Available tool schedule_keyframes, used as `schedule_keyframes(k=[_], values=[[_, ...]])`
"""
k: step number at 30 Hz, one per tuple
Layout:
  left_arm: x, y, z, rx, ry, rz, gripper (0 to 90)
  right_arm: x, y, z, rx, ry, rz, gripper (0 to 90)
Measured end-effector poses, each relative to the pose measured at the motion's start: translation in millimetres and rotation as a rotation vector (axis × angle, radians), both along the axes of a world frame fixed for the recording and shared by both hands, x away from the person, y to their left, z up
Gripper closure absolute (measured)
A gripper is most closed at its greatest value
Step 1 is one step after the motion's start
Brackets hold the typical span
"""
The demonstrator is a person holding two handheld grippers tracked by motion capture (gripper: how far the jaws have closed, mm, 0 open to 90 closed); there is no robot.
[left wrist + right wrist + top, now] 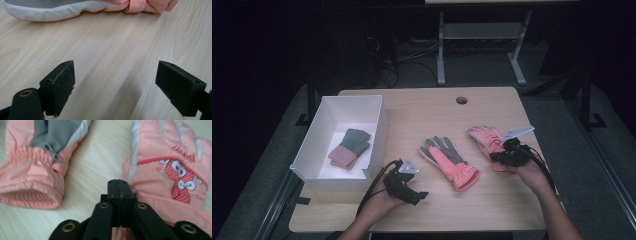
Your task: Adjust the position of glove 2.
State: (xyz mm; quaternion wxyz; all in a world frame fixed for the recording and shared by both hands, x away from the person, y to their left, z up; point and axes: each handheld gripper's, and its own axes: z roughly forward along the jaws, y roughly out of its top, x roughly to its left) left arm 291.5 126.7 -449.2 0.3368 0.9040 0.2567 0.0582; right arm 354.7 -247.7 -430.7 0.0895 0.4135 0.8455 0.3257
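Grippers first: we see the right gripper (pixel 121 185) with jaws pressed flat together, at the lower centre of its own view, sitting at the cuff-side edge of the embroidered pink glove (pixel 172 170). Whether fabric is pinched between the jaws we cannot tell. In the high view this gripper (pixel 511 150) rests on that glove (pixel 486 137) at right of centre.

Left gripper (pixel 115 85) has jaws spread wide, nothing between them, bare wood below. In the high view it (pixel 404 181) sits lower left of centre, beside the white box (pixel 377 140).

Second pink glove (pixel 448 159), grey palm up, lies between the two grippers, long axis diagonal, fingers toward upper left, cuff toward lower right. From the left gripper it lies ahead, along the top edge of that view (pixel 75 8). We judge the left gripper nearer its fingers, the right nearer its cuff (pixel 30 185).

White box holds a folded green and pink pair (pixel 350 147), with free floor around it. Table (pixel 492 210) is open near the bottom edge; the embroidered glove lies nearer the right edge.
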Motion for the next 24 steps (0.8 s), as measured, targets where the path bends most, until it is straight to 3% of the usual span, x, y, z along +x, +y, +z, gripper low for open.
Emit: schedule_keyframes(k=[3,5,8,18,21,24], values=[[-1.1,-0.2,0.0,-0.001,0.005,0.002,15.4,1.8,-4.1,11.6,0.037,-0.006,0.008,79.2],[-1.0,-1.1,-1.1,-0.016,0.012,0.011,15.4,5.6,-9.4,19.0,0.040,-0.022,-0.007,74.6],[0.2,-1.3,-1.7,-0.012,0.017,0.009,15.4,16.8,-15.2,21.5,0.030,-0.011,-0.045,65.0],[-0.1,-0.1,-2.2,-0.013,0.019,0.008,15.4,45.2,-23.1,3.8,0.029,0.058,-0.059,50.7],[0.2,-0.2,-2.2,-0.013,0.021,0.011,15.4,48.0,-23.0,-3.4,0.031,0.076,-0.047,49.1],[-0.5,-0.6,-2.1,-0.011,0.017,0.010,15.4,48.8,-21.6,-9.5,0.004,0.080,-0.046,50.8]])
